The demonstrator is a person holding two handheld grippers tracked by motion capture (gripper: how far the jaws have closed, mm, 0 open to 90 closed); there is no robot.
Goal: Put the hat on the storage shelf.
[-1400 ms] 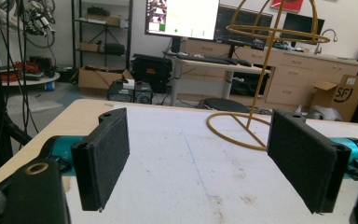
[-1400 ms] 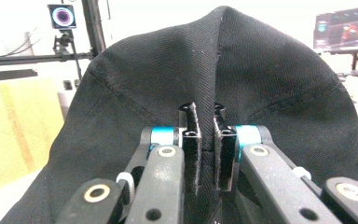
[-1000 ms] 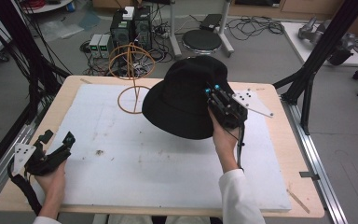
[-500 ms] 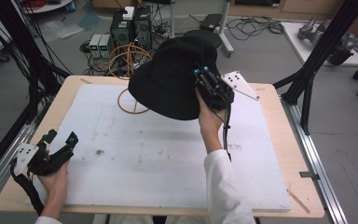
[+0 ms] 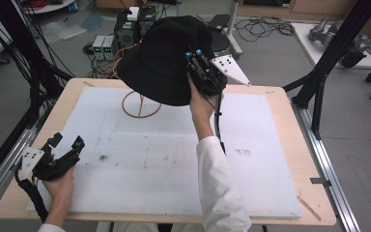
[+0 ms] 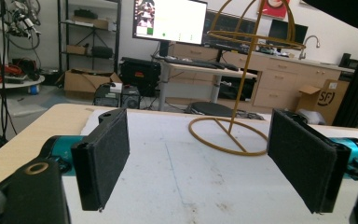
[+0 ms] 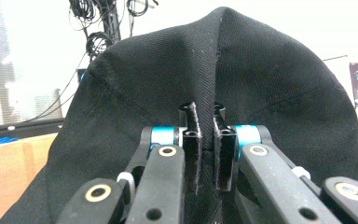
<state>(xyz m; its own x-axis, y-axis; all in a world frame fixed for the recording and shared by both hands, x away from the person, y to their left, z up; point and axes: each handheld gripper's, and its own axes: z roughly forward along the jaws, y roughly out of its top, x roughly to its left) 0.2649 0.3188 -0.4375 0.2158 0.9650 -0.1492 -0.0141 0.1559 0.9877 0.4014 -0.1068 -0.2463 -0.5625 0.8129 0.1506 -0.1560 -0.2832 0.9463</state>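
One black bucket hat (image 5: 162, 63), brim pinched in right gripper (image 5: 199, 67); left gripper (image 5: 64, 151) agape, idle. Risk: brim possibly snagging wire hat stand (image 5: 140, 104), toppling it.

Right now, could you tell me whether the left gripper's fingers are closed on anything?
No, the left gripper has its fingers wide apart with only the white table between them.

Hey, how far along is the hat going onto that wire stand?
Done: the right tongs are shut on a fold of the black hat, lifted off the table. In hand: the hat hangs above the gold wire stand, whose base ring shows beneath it. Left: lowering the hat over the stand's top and letting go. The left tongs sit open near the table's corner.
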